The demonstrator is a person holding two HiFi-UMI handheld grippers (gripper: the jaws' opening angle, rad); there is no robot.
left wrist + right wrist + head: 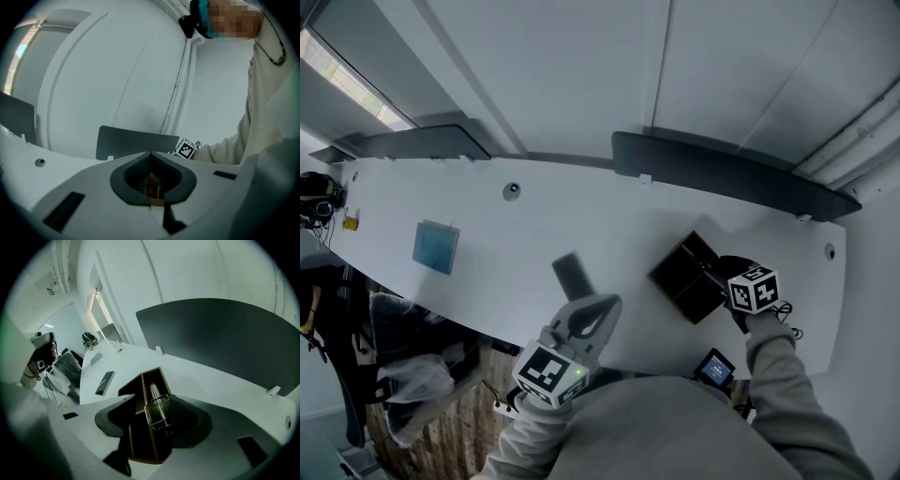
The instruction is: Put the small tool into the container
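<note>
- Table [581, 225] is stretching white across the head view, a dark divider [722, 173] standing along its far edge
- Container [682, 272], a dark box split into compartments, is sitting on the table toward the right, just ahead of the right hand
- Right gripper [154, 396] is hanging steeply nose-down over the container; its jaws are standing spread wide, pinching nothing
- Left gripper [150, 153] is sitting near the table's near edge, well apart from the container; its jaws are pressed together, tips meeting, nothing showing between them
- Blue pad [436, 247] is lying far off to the left; a dark slab [572, 274] is lying flat just beyond the left gripper
- Tool [158, 412], a small clear-and-metal piece with a spring, is showing between the spread right jaws, over the compartment just right of the container's inner wall; neither pad is pressing on it; whether it is touching the bottom I cannot tell
</note>
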